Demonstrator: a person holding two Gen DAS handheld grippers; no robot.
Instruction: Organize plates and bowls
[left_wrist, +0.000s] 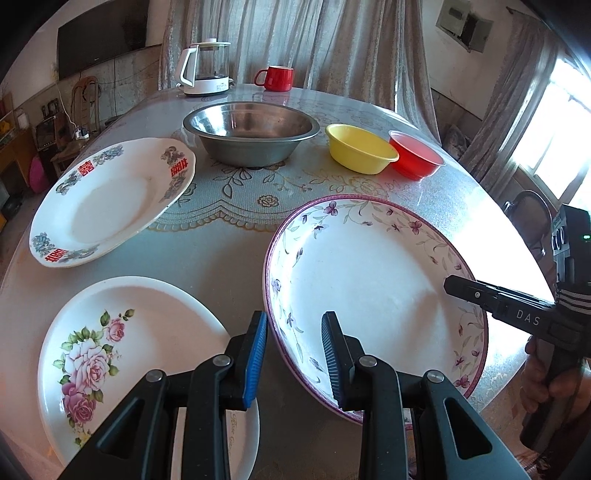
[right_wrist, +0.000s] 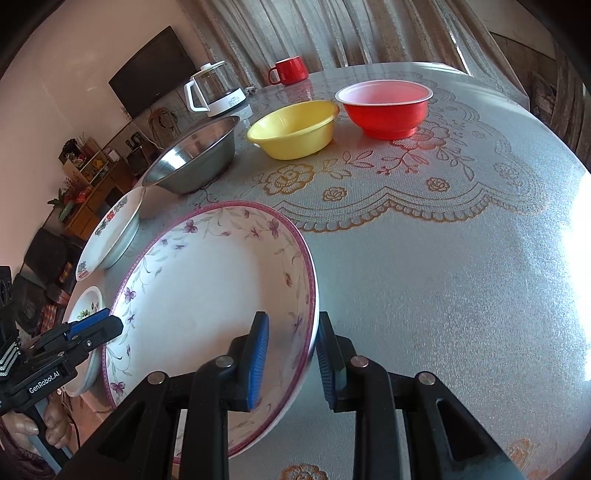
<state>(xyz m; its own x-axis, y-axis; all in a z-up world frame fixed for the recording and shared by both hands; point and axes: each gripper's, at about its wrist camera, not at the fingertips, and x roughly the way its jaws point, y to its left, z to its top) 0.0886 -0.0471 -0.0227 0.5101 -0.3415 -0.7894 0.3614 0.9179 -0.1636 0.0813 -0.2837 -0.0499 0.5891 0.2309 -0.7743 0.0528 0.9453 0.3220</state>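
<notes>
Nearest the lens in the left wrist view, the left tongs are seen with their blue pads parted, straddling the near rim of the purple-flowered plate without a visible clamp on it; the left pad lies outside the rim, above the gap to the rose-patterned plate, and the right pad lies inside the dish. The right tongs are likewise shown spread, one pad inside and one outside the right-hand rim of the same purple-flowered plate, and contact with the rim cannot be confirmed. The plate is seen on the tabletop at its near edge, possibly tilted, though this cannot be settled. A third plate, marked with red characters, is shown to the left, its far edge raised and set close to the steel bowl. Beyond, a yellow bowl and a red bowl are placed just beside each other to the right of the steel bowl. A glass kettle and a red mug are set at the far edge, before a curtain.
</notes>
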